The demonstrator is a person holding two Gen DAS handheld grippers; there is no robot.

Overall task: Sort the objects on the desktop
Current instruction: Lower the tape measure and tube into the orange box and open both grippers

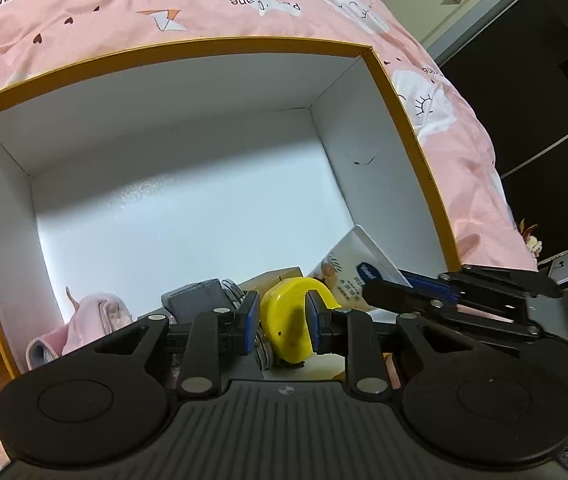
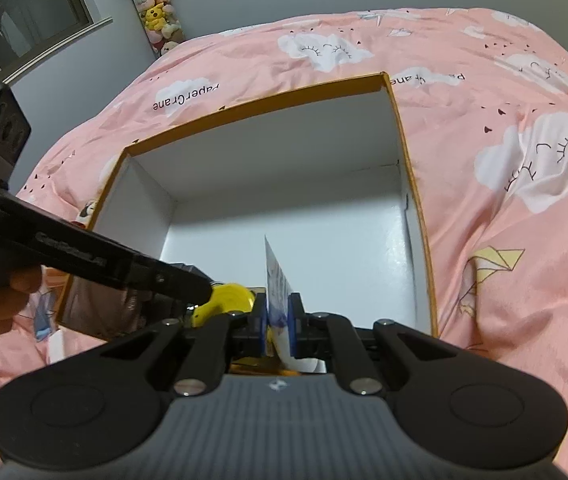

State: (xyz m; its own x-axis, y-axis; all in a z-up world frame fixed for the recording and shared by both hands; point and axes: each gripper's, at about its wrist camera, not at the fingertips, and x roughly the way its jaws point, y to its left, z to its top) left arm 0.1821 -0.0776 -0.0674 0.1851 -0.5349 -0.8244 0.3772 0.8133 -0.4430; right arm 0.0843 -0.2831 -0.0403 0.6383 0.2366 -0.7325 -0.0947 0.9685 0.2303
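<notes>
Nearest in the left wrist view, the left gripper point(image 1: 282, 326) straddles a yellow tape measure point(image 1: 289, 320) at the near edge of the open box point(image 1: 220, 46). Its blue pads sit beside the yellow body; whether they press it cannot be confirmed. The right gripper point(image 2: 278, 322) is clamped on a thin white packet point(image 2: 278, 280), held on edge just over the box's near right floor.

Judgement: both items belong in the box. The packet should be lowered until it rests flat before release, clear of the tape measure, and the left jaws drawn straight back so nothing is dragged out.

Beside the tape measure lie a grey object point(image 1: 198, 300) and a pink cloth point(image 1: 92, 320) at near left; a tan item behind is mostly hidden. The box's far floor is bare, on a pink bedspread point(image 1: 124, 0). Packet print is illegible.
</notes>
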